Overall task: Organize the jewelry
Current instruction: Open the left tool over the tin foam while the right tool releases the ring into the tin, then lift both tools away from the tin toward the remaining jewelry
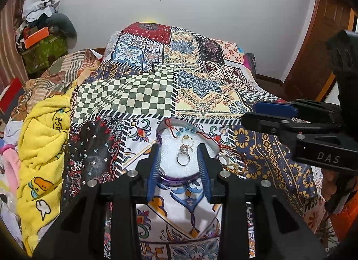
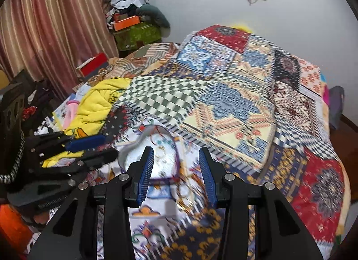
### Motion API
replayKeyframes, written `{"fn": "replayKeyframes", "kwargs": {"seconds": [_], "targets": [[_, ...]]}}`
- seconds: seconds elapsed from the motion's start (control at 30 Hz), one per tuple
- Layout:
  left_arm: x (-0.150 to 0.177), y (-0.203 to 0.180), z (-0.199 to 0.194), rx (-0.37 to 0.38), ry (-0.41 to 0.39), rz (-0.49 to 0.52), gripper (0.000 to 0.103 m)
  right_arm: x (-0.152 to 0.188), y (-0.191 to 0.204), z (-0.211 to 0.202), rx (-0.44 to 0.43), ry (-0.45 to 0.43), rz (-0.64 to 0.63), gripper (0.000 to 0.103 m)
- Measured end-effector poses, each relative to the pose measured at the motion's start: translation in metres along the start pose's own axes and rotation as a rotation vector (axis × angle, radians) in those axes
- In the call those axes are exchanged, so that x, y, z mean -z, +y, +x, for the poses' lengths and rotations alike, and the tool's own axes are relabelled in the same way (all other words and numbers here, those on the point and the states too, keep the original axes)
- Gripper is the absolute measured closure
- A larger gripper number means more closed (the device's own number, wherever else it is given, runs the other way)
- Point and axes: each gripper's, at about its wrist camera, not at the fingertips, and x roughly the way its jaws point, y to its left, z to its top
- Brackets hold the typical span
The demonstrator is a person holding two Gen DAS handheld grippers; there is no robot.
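Left gripper (image 1: 179, 159): you hold it wide open and empty, its fingers straddling the heart-shaped box (image 1: 166, 163) on the bedspread (image 1: 125, 94).
Rings (image 1: 184, 157): they lie inside the box on its white lining, near its middle.
Right gripper (image 2: 176, 168): also spread wide, holding nothing, above the loose gold pieces (image 2: 185, 201) just beside the box's right edge.
Advice: come straight down, pinch one piece only, and avoid the red thread (image 1: 172, 134).

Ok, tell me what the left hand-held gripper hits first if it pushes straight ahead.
Most likely the silver rings lying in the round white jewelry box: the open left hand-held gripper frames them between its blue pads. Depth is unclear, so it may touch the box's foam lining first.
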Motion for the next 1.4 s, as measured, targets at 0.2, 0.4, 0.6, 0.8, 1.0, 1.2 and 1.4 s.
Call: {"fn": "replayKeyframes", "kwargs": {"seconds": [0.2,0.4,0.6,0.8,1.0,1.2,1.4], "targets": [[0.01,-0.009,-0.002,0.012,0.032,0.001,0.066,0.024,-0.016,-0.012,0.057,0.027,0.031,0.065],[0.028,-0.021,0.008,0.045,0.094,-0.001,0.066,0.054,-0.031,-0.008,0.074,0.096,0.07,0.065],[0.044,-0.037,0.03,0.093,0.168,0.004,0.066,0.078,-0.041,0.001,0.067,0.159,0.099,0.065],[0.041,-0.056,0.055,0.14,0.208,0.031,0.066,0.09,-0.049,0.002,0.063,0.174,0.12,0.065],[0.032,-0.07,0.077,0.144,0.221,0.06,0.073,0.093,-0.059,-0.001,0.05,0.167,0.146,0.065],[0.029,-0.078,0.094,0.13,0.244,0.085,0.074,0.096,-0.062,-0.002,0.032,0.158,0.156,0.065],[0.026,-0.085,0.105,0.085,0.228,0.125,0.074,0.099,-0.066,0.003,0.024,0.164,0.161,0.065]]}}
